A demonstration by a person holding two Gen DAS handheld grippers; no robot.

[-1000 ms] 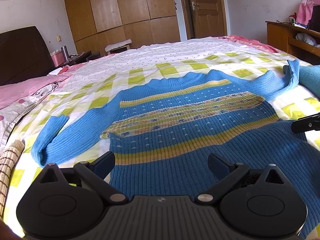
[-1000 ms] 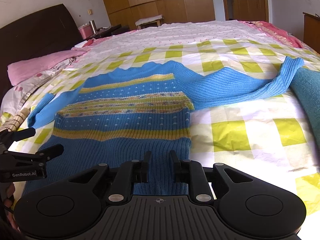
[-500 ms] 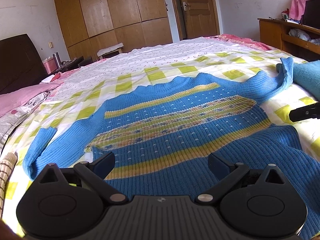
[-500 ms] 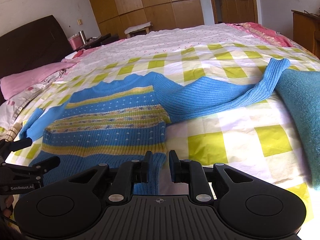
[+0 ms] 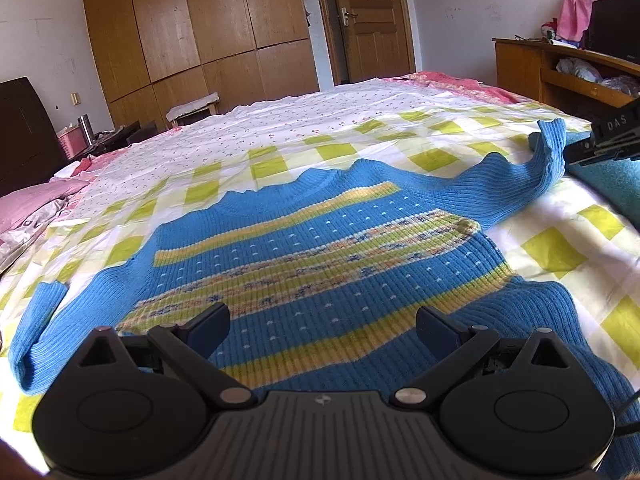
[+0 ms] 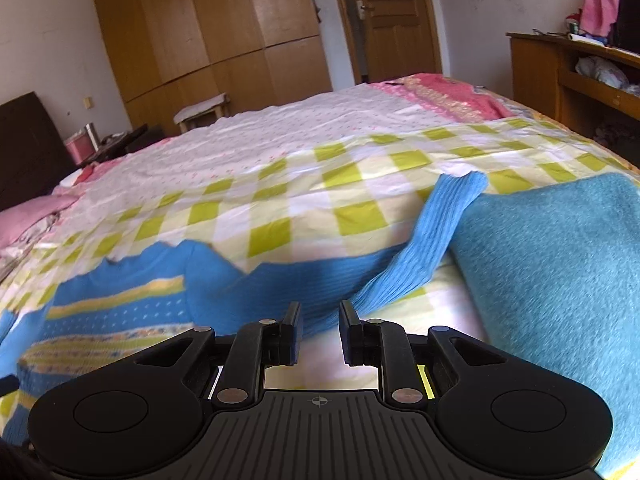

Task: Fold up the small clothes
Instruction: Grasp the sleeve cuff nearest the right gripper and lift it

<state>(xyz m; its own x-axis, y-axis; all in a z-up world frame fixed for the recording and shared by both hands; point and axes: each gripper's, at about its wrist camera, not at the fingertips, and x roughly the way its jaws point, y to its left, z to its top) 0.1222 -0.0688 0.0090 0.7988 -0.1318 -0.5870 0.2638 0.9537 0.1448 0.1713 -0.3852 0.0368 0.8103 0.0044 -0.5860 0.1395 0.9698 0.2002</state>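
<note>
A blue knit sweater (image 5: 320,276) with yellow and patterned stripes lies flat, front up, on the checked bedsheet (image 5: 552,248). Its right sleeve (image 5: 516,184) stretches to the far right; its left sleeve (image 5: 36,332) lies bent at the near left. My left gripper (image 5: 322,326) is wide open and empty, low over the sweater's lower body. My right gripper (image 6: 319,336) is open by a narrow gap and empty, just above the right sleeve (image 6: 404,264) near the shoulder. The right gripper also shows at the right edge of the left wrist view (image 5: 600,144).
A folded teal fuzzy garment (image 6: 560,280) lies on the bed at the right, against the sleeve's cuff. Pink pillows (image 5: 36,200) lie at the left. A wooden desk (image 5: 560,72) stands right of the bed, wardrobes (image 5: 192,28) behind.
My right gripper has let go of the sweater's hem, opened slightly and moved forward and right to the right sleeve. The left gripper has lifted and tilted a little, staying open.
</note>
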